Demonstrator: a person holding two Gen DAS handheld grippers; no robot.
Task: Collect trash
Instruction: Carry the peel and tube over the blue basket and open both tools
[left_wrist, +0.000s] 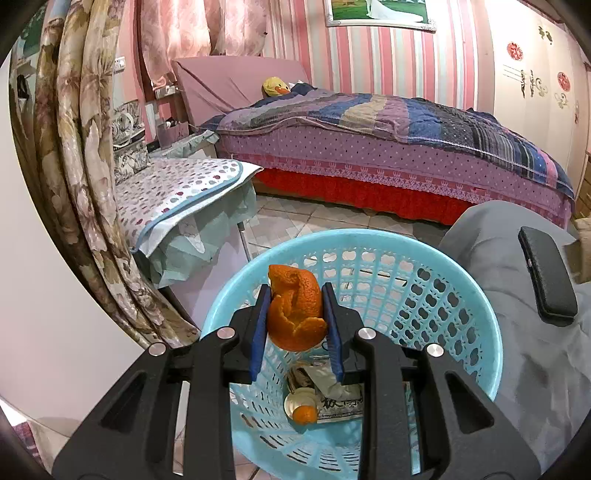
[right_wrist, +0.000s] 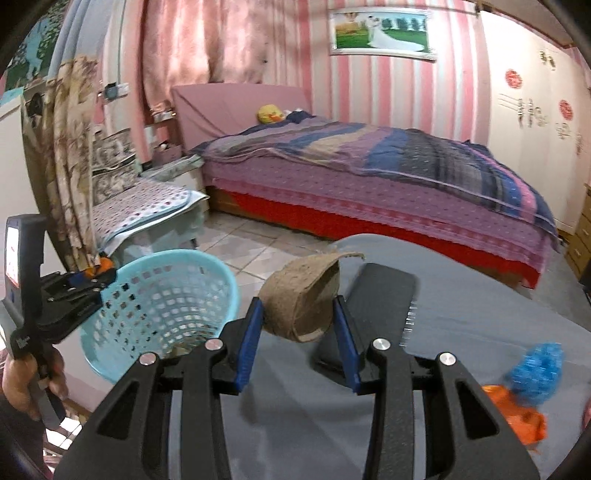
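My left gripper (left_wrist: 294, 291) is shut on an orange peel (left_wrist: 295, 314) and holds it over the mouth of a light blue mesh basket (left_wrist: 436, 266). Paper scraps and another bit of peel (left_wrist: 304, 413) lie at the basket's bottom. In the right wrist view my right gripper (right_wrist: 300, 301) is shut on a brown crushed paper cup (right_wrist: 299, 295) above the grey-covered table (right_wrist: 461, 332). The basket (right_wrist: 162, 295) stands to its left, with the left gripper (right_wrist: 94, 275) and its peel at the far rim.
A black flat case (right_wrist: 376, 295) lies on the grey table just beyond the cup. A blue crumpled wrapper (right_wrist: 535, 369) and an orange scrap (right_wrist: 517, 417) lie at the right. A bed (left_wrist: 369, 147), a covered stool (left_wrist: 177, 195) and curtains (left_wrist: 81, 166) stand beyond the basket.
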